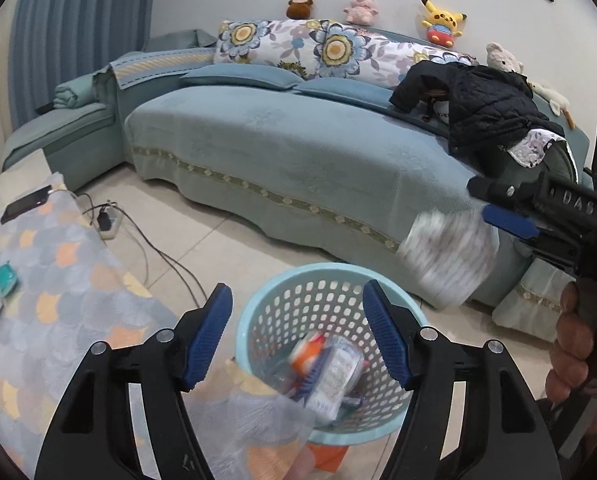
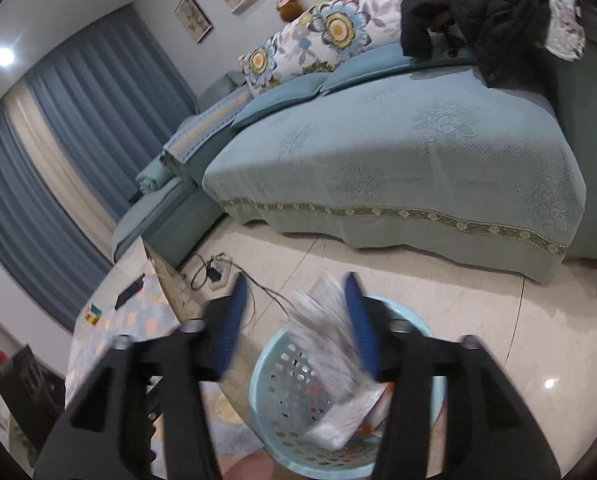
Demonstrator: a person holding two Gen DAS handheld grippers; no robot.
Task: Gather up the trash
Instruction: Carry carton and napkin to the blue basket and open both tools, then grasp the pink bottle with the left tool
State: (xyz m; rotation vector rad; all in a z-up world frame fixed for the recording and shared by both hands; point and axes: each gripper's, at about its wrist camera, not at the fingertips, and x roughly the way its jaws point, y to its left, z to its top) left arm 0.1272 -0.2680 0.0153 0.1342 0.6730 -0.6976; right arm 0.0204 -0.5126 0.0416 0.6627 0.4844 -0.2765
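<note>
Left wrist view first: my left claw (image 1: 298,332) stands with its two blue pads apart and nothing between them. Directly under the gap is the pale blue perforated plastic basket (image 1: 258,308) on the tiled floor, and inside it I see blurred trash, an orange and white wrapper (image 1: 310,354) with a clear plastic pack beside it. So for this claw the basket lies straight ahead and below. At the right edge my right claw (image 1: 494,204) comes in, held by a hand (image 1: 574,344), and just off its tip a white printed paper piece (image 1: 446,258), strongly smeared, is in the air above and to the right of the basket rim, in front of the teal covered sofa (image 1: 278,152). At the left is the bench (image 1: 58,264) with a patterned grey and orange cloth, and I judge some small things remain there.

Right wrist view: the right claw (image 2: 294,320) has its pads apart, and the same white paper piece (image 2: 330,336) is between them but blurred; it touches perhaps the right pad, I cannot tell surely. I judge it is released. Its long axis runs downward into the basket (image 2: 266,376), which lies right below. The bench (image 2: 110,332) is to the left, so my left claw is nearer for the next pick.
</note>
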